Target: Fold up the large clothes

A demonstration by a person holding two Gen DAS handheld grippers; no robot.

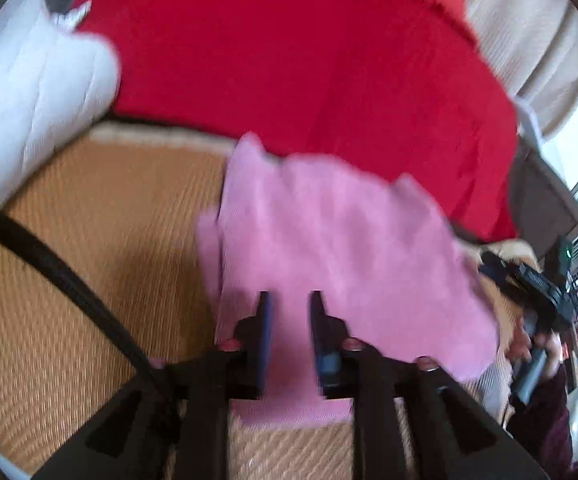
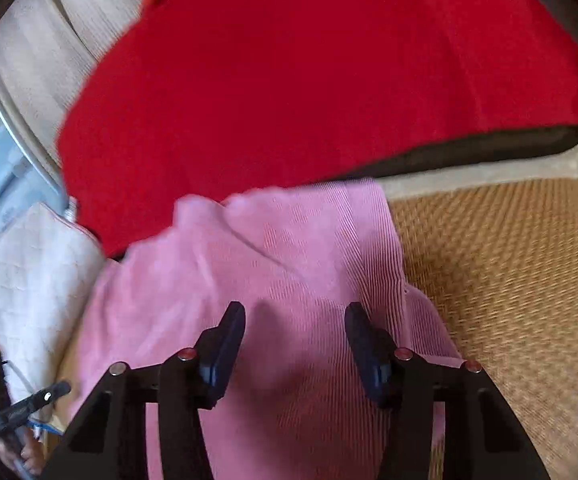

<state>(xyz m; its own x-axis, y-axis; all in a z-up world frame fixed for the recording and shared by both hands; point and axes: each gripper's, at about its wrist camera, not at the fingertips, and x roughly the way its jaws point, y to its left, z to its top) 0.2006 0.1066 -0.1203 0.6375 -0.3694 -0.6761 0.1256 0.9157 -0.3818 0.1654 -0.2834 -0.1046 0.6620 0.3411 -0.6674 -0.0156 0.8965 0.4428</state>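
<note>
Woven straw mat (image 1: 89,240) beneath a red blanket (image 1: 289,60), white quilted pillow (image 1: 29,100), beige ribbed curtain (image 1: 529,40) behind

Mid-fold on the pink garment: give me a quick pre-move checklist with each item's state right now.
1. Left tool open over the pink garment: ok.
2. Right tool open, nothing gripped: ok.
3. Garment lying on the woven mat: ok.
4. Garment flat: not ok, its far edge is rumpled against the red blanket.
5. Black cable clear of the garment: ok.
6. Fold edges aligned: cannot tell, both views are blurred.
</note>
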